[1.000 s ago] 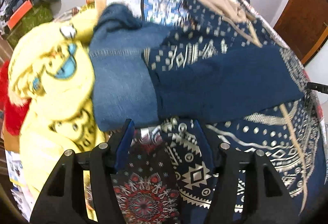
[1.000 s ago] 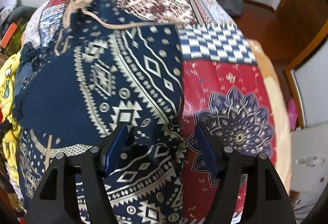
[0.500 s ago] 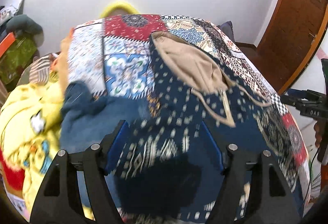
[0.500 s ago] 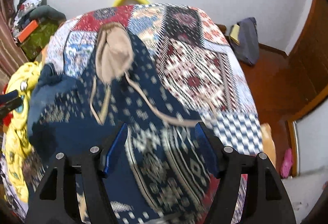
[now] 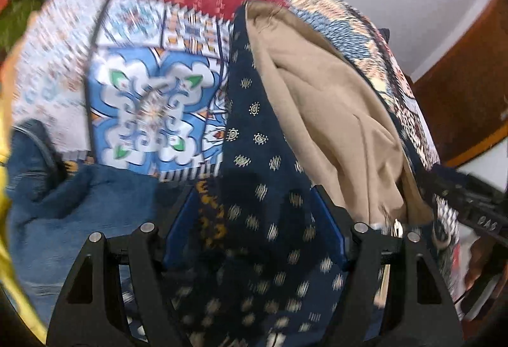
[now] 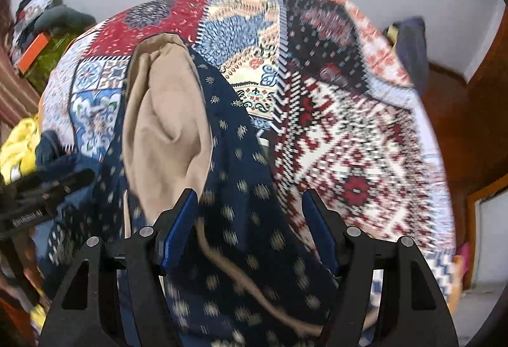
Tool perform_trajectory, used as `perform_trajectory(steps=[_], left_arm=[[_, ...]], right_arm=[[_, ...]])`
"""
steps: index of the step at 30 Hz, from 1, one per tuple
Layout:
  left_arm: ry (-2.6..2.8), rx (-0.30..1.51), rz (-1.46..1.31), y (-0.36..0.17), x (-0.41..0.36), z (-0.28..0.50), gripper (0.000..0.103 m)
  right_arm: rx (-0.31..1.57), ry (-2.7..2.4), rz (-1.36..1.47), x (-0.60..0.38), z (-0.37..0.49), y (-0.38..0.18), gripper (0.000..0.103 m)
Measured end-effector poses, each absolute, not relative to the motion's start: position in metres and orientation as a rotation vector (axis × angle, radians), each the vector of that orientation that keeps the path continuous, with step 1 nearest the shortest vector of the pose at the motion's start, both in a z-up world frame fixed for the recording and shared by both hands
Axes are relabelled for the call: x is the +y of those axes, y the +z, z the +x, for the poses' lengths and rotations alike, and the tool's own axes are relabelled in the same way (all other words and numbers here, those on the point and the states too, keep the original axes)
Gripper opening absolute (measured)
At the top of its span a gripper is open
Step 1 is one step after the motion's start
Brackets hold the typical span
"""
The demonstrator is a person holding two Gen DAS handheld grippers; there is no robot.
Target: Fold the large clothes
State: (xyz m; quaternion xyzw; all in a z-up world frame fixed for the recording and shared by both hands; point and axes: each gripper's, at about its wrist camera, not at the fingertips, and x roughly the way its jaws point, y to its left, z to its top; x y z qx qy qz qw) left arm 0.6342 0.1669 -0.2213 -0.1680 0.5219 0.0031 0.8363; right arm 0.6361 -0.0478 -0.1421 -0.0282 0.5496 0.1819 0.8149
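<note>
**Navy hooded garment spread on patchwork bedspread, both grippers above it**

A navy patterned hooded garment is seen lying on a patchwork bedspread, its tan-lined hood turned open and pointing toward the far wall. A tan drawstring is seen trailing across the navy cloth in the right wrist view.

The left gripper is held with its blue-padded fingers spread apart, the navy fabric lying between and beneath them; whether the cloth is touched cannot be told. The right gripper is likewise held wide, with the garment's navy edge and the drawstring framed between its fingers.

Blue denim clothing is seen beside the garment on the left, with yellow fabric at the bedspread's edge. An orange box sits among clutter by the wall.

White lettering is printed on each gripper's body where it shows in the other camera's view, but it is too blurred to be read. Both views are smeared by motion.
</note>
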Motion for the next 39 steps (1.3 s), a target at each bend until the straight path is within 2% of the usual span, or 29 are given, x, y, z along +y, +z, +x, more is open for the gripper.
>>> perform_trajectory(steps=[4, 8, 9, 10, 11, 12, 13, 14, 22, 26, 31, 39], left_arm=[[0.035, 1.128, -0.393, -0.242, 0.166, 0.652, 0.071], [0.055, 1.124, -0.446, -0.253, 0.168, 0.66, 0.069], [0.045, 1.108, -0.471, -0.253, 0.168, 0.659, 0.062], [0.021, 1.101, -0.494, -0.253, 0.168, 0.658, 0.049], [0.026, 1.093, -0.492, -0.25, 0.167, 0.656, 0.035], [0.022, 1.081, -0.468, -0.245, 0.164, 0.654, 0.024], [0.009, 1.069, -0.442, -0.239, 0.16, 0.65, 0.01], [-0.006, 1.063, -0.409, -0.231, 0.155, 0.646, 0.005], [-0.12, 0.867, -0.141, -0.124, 0.112, 0.575, 0.003], [-0.177, 0.818, -0.041, -0.095, 0.099, 0.522, 0.003], [-0.221, 0.859, -0.031, -0.108, 0.099, 0.459, 0.003], [-0.175, 1.025, 0.048, -0.188, 0.089, 0.403, 0.004]], right_arm=[[1.23, 0.347, -0.044, -0.043, 0.649, -0.173, 0.064], [1.207, 0.34, -0.05, -0.052, 0.64, -0.186, 0.064], [1.19, 0.346, -0.045, -0.055, 0.636, -0.185, 0.057], [1.175, 0.363, -0.035, -0.059, 0.632, -0.183, 0.049], [1.174, 0.393, -0.016, -0.063, 0.627, -0.18, 0.027], [1.176, 0.408, 0.0, -0.066, 0.623, -0.177, 0.012], [1.172, 0.413, 0.004, -0.067, 0.619, -0.174, 0.011], [1.154, 0.413, -0.011, -0.068, 0.613, -0.167, 0.011], [0.998, 0.507, 0.028, -0.089, 0.539, -0.087, 0.01], [0.959, 0.548, 0.035, -0.107, 0.499, -0.058, 0.01], [0.968, 0.58, 0.013, -0.127, 0.443, -0.064, 0.01], [1.062, 0.506, -0.099, -0.131, 0.401, -0.128, 0.011]])
